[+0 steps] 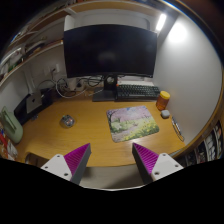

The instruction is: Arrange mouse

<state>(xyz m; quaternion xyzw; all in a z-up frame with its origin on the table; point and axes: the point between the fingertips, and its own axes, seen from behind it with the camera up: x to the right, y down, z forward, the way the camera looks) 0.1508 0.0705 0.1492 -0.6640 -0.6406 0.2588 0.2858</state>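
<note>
A small grey mouse (67, 121) lies on the wooden desk (90, 130), left of a mouse mat with a floral picture (132, 122). My gripper (112, 160) is held back over the desk's near edge, well short of both. Its two purple pads (75, 158) stand wide apart with nothing between them. The mouse is ahead and to the left of the left finger; the mat is just ahead of the right finger.
A large dark monitor (110, 48) stands at the back with a keyboard (137, 90) under it. An orange cup (163, 100) sits right of the mat. A green object (10, 125) stands at the desk's left. Cables and small items lie at the back left.
</note>
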